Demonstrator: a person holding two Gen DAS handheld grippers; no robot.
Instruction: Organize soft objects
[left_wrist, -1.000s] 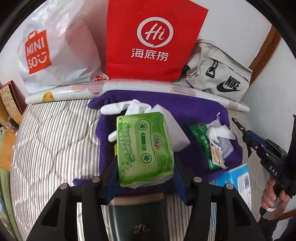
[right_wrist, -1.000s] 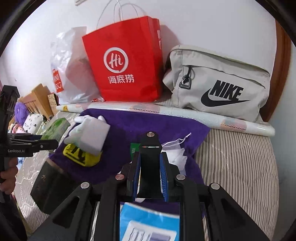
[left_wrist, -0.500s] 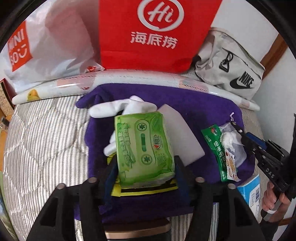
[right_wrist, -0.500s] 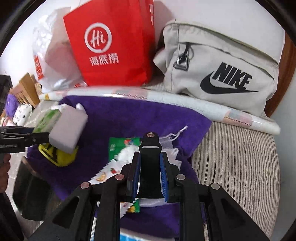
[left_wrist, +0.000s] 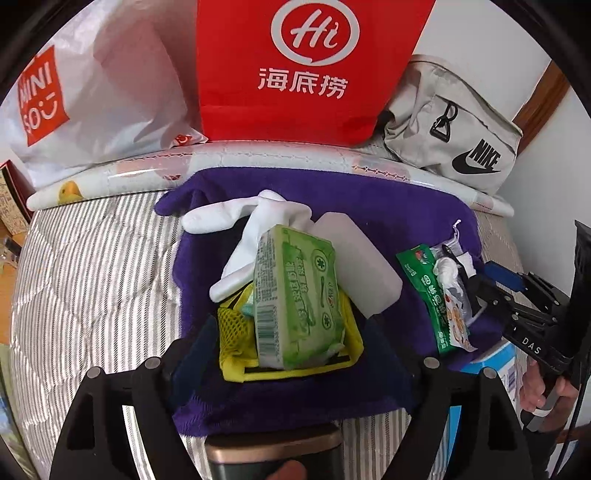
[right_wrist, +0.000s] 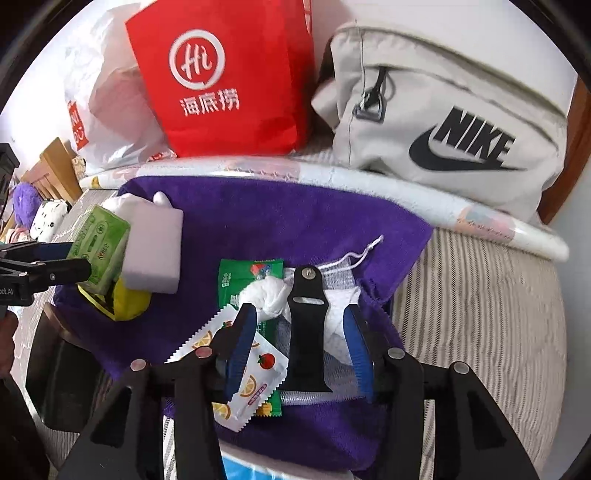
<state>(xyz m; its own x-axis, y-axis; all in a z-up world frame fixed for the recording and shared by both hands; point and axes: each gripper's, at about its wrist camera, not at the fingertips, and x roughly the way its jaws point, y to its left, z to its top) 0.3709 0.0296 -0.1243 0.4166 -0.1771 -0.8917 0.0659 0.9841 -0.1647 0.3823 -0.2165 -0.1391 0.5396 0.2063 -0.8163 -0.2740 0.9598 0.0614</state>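
Note:
A green tissue pack (left_wrist: 295, 291) lies on a yellow mesh pouch (left_wrist: 236, 332) on the purple towel (left_wrist: 332, 195). My left gripper (left_wrist: 291, 332) straddles the pack, its jaws opening and the pads clear of it. Beside the pack are a white sock (left_wrist: 251, 218) and a white sponge block (left_wrist: 354, 262). A black strap (right_wrist: 308, 325) rests on a white mesh drawstring bag (right_wrist: 340, 273) and a green snack packet (right_wrist: 251, 273). My right gripper (right_wrist: 298, 314) is over the strap with its jaws opening; neither pad touches it.
A red paper bag (left_wrist: 310, 66), a white Miniso bag (left_wrist: 99, 92) and a grey Nike bag (right_wrist: 443, 110) stand along the wall behind a rolled mat (left_wrist: 258, 158). A dark case (left_wrist: 273, 454) and a blue box (left_wrist: 502, 365) sit at the near edge of the striped mattress (left_wrist: 92, 277).
The left gripper brought the tissue pack down onto the yellow pouch and spread off it. The right gripper moved forward over the snack packet and mesh bag, and its jaws parted from the black strap.

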